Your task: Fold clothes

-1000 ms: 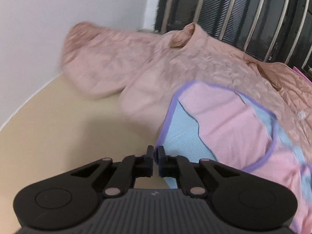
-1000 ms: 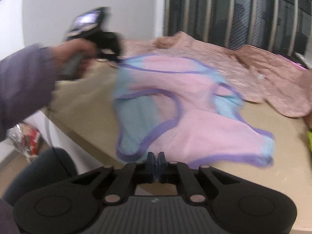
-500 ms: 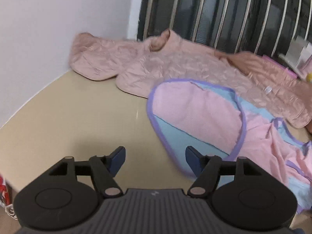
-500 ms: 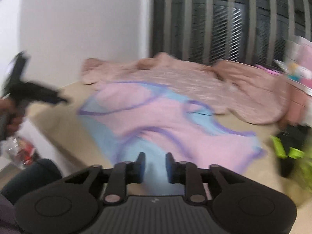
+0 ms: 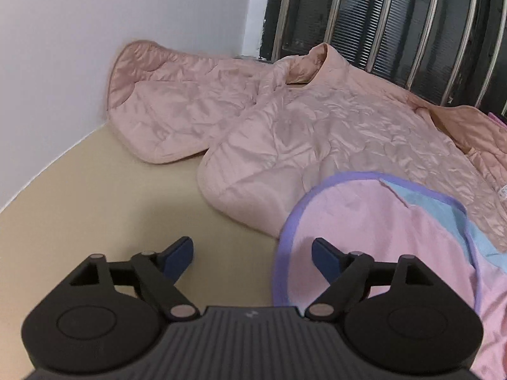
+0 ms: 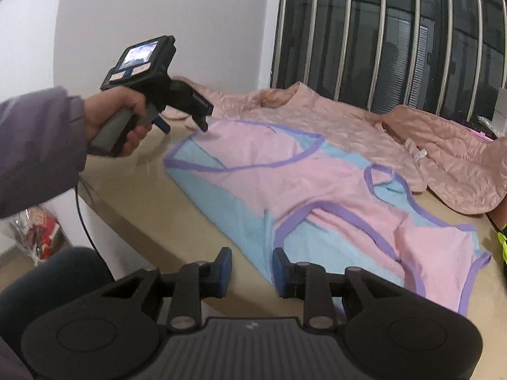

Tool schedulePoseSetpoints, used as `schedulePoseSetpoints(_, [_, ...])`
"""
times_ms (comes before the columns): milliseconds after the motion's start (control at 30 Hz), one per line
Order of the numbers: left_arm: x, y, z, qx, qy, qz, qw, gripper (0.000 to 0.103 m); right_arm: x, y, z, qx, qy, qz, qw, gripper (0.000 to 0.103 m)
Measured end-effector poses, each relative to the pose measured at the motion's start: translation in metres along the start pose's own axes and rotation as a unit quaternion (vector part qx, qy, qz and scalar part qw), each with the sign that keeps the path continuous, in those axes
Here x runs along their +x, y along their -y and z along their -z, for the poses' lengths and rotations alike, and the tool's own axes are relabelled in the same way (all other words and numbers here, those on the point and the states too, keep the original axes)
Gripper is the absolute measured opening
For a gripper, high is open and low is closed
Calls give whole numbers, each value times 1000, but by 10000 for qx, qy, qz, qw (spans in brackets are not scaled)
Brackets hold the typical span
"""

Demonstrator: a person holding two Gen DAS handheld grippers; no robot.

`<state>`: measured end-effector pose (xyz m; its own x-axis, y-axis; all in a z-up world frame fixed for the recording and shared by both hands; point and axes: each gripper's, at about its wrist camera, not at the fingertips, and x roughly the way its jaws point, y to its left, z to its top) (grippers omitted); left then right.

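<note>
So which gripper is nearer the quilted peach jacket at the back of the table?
Left. The left gripper hovers, jaws opening, just short of the quilted peach jacket. The right gripper is at the table's near edge, across the pink garment.

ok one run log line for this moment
left gripper: opening, empty, by purple-trimmed pink and blue garment | right gripper: open, empty, near hem | beige table

The quilted jacket [image 5: 317,133] at twelve o'clock is slick, faintly shiny cloth, creased all over. The pink-and-blue garment [image 6: 317,190] is soft, matt fleecy cloth. The beige tabletop [image 5: 111,205] is smooth, slightly glossy. The window bars [image 6: 380,38] are polished metal.
</note>
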<state>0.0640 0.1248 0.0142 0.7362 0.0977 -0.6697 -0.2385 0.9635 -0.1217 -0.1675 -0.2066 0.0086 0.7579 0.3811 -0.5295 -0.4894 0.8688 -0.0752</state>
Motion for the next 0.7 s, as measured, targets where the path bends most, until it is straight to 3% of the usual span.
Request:
schedulePoseSetpoints(67, [3,3,-2,93,-2,113,9999,82,0,5,2,105,-2,-41,9999,26])
schedulePoseSetpoints(100, [4,8,-2,239,13,89,9997,67,0,7,2,143,-1,-58,9999,26])
schedulePoseSetpoints(133, [4,13,-1,395,34,41,9992,37,0,8,2,172,1,-67,9998,26])
schedulePoseSetpoints(200, [2,24,3,784,116,-242,9966,3,0,9,2,202,6,-62,9998,26])
schedulePoseSetpoints(267, [-2,27,8,919,213,-486,9944,2,0,9,2,203,9,-47,9998,27])
schedulePoseSetpoints(467, [-35,-5,27,556,373,-876,9939,1,-3,13,4,278,1,-29,9996,27])
schedulePoseSetpoints(567, [-64,-30,48,542,418,-1092,9917,1,-4,14,5,293,3,-46,9996,27])
schedulePoseSetpoints(700, [-103,-77,73,155,358,-1342,9902,1,-8,12,6,219,-12,-176,9996,27])
